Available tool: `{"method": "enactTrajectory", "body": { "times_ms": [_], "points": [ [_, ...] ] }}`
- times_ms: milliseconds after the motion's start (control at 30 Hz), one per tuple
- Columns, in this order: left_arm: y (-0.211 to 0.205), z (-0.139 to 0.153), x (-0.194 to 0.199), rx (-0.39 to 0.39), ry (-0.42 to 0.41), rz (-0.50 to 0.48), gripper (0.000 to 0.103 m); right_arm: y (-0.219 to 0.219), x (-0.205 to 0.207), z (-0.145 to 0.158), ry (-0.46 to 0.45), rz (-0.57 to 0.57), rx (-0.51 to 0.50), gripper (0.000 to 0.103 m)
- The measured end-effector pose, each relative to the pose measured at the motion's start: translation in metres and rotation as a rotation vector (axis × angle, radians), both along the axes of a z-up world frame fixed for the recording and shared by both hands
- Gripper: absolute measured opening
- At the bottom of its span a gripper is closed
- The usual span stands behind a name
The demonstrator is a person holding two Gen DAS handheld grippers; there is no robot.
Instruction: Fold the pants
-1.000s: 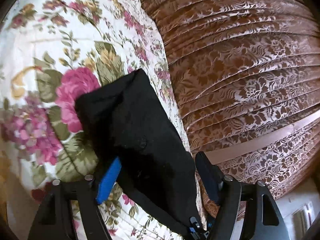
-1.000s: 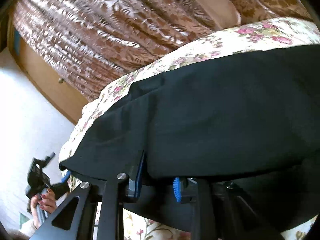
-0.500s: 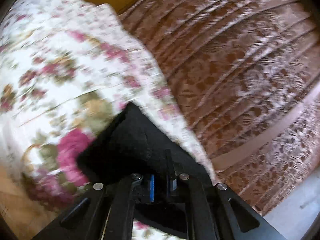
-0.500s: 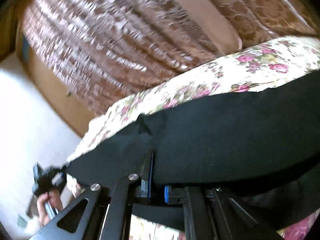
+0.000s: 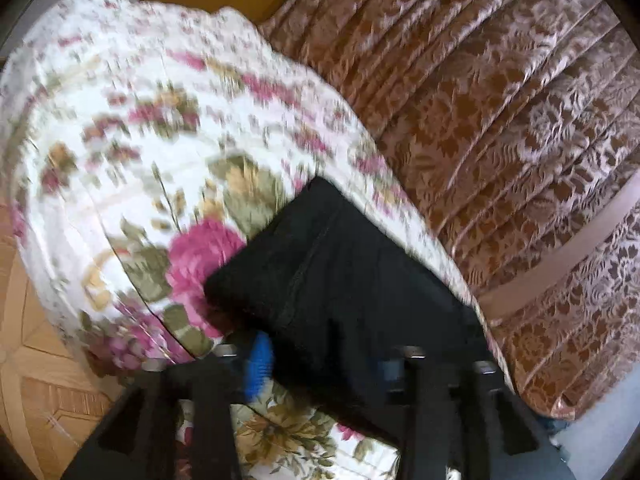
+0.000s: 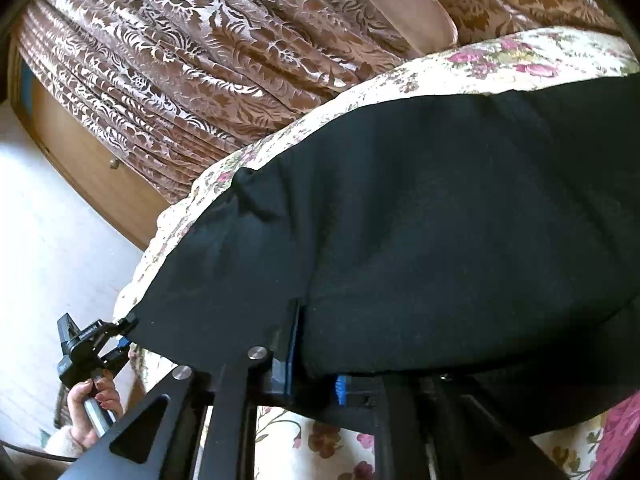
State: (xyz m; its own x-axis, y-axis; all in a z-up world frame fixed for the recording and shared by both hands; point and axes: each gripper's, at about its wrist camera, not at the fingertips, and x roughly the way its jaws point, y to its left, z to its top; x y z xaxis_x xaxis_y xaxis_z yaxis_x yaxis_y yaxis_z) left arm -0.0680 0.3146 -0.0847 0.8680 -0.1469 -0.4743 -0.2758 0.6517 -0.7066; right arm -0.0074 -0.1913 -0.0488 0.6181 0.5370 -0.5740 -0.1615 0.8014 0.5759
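Black pants (image 6: 440, 220) lie folded lengthwise along the edge of a floral bedspread (image 6: 500, 64). In the left wrist view the pants' end (image 5: 332, 264) runs down between my left gripper's (image 5: 324, 364) parted fingers, and the blue pad (image 5: 258, 364) shows beside the cloth. My right gripper (image 6: 316, 376) stands with its jaws slightly apart around the near edge of the pants, with blue pads (image 6: 340, 388) showing. The left gripper also shows in the right wrist view (image 6: 116, 332) at the far end of the pants, held by a hand.
Brown patterned curtains (image 5: 500, 100) hang right behind the bed. Wooden parquet floor (image 5: 28, 360) lies at the left. A wooden door (image 6: 88, 160) and white wall stand beyond the bed's end.
Both grippers were shut on the pants half a second ago and have opened. The pants have dropped flatter onto the bedspread.
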Motion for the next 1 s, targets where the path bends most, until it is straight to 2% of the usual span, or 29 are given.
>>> {"method": "enactTrajectory", "body": {
  "times_ms": [100, 167, 233, 333, 433, 500, 567, 667, 767, 900, 967, 1000],
  "points": [
    [0.003, 0.021, -0.013, 0.075, -0.053, 0.092, 0.056, -0.010, -0.005, 0.006, -0.008, -0.009, -0.001, 0.026],
    [0.004, 0.030, -0.019, 0.109, -0.083, 0.133, 0.059, -0.018, -0.008, 0.009, -0.012, -0.026, -0.023, 0.032],
    [0.000, 0.041, -0.023, 0.136, -0.121, 0.155, 0.062, -0.030, -0.013, 0.012, -0.016, -0.050, -0.033, 0.034],
    [-0.019, 0.054, -0.016, 0.187, -0.162, 0.103, 0.068, -0.055, -0.021, 0.018, -0.015, -0.114, -0.063, 0.042],
    [-0.054, 0.061, 0.005, 0.260, -0.186, -0.032, 0.072, -0.096, -0.029, 0.022, -0.027, -0.222, -0.093, 0.042],
    [-0.080, 0.059, 0.026, 0.288, -0.185, -0.120, 0.072, -0.120, -0.033, 0.022, -0.021, -0.309, -0.107, 0.042],
    [-0.101, 0.059, 0.048, 0.291, -0.170, -0.183, 0.072, -0.155, -0.036, 0.020, -0.006, -0.410, -0.076, 0.042],
    [-0.127, 0.052, 0.083, 0.246, -0.118, -0.267, 0.071, -0.202, -0.036, 0.016, 0.013, -0.541, -0.008, 0.042],
    [-0.138, 0.045, 0.110, 0.233, -0.078, -0.260, 0.071, -0.245, -0.035, 0.009, 0.033, -0.667, 0.076, 0.042],
    [-0.132, 0.029, 0.132, 0.300, -0.002, -0.203, 0.071, -0.287, -0.029, -0.001, 0.055, -0.782, 0.200, 0.041],
    [-0.122, 0.012, 0.133, 0.308, 0.035, -0.178, 0.071, -0.300, -0.021, 0.000, 0.049, -0.803, 0.213, 0.038],
    [-0.115, 0.004, 0.132, 0.278, 0.019, -0.189, 0.071, -0.303, -0.017, 0.002, 0.047, -0.807, 0.203, 0.034]
  ]
}}
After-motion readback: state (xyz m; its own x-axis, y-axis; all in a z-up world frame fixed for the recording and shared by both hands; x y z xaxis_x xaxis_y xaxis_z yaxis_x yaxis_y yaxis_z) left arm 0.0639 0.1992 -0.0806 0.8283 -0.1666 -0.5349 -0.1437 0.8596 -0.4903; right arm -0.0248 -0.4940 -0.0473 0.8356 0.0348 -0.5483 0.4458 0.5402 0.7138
